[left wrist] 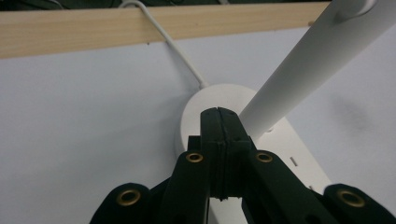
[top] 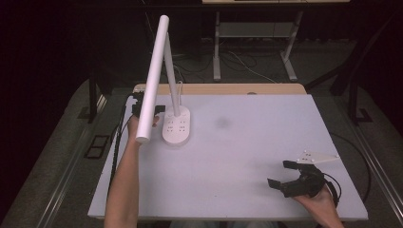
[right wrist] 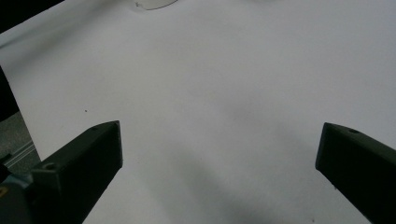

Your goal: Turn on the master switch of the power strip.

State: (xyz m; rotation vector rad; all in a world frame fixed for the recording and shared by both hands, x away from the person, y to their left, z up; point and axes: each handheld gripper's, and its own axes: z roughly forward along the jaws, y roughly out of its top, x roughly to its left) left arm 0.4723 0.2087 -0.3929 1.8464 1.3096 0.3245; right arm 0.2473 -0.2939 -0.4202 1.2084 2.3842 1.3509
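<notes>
White desk lamp [top: 176,126] is standing near the far left corner of the worktop [top: 247,142], its oval base [left wrist: 196,116] flat on the white surface and its cord [left wrist: 173,44] running off over the wooden strip along the far edge. A thin stem is rising from the base and the long tube-shaped lamp head [top: 152,78] is slanting down toward the left edge, its lower end hanging over the person's left forearm.

Left gripper [top: 145,108] is sitting at the left side of the base, under the lamp head. In the left gripper view its jaws are pressed fully together with nothing between them, tips [left wrist: 219,116] lying right against the base where the white tube [left wrist: 308,70] is crossing; actual contact with the base is hard to judge.

Right gripper [top: 283,176] is resting near the near right corner of the worktop, well apart from the lamp, held in the person's right hand [top: 321,202]. Its jaws are standing wide apart over bare surface, holding nothing.

No containers are showing on the worktop.
</notes>
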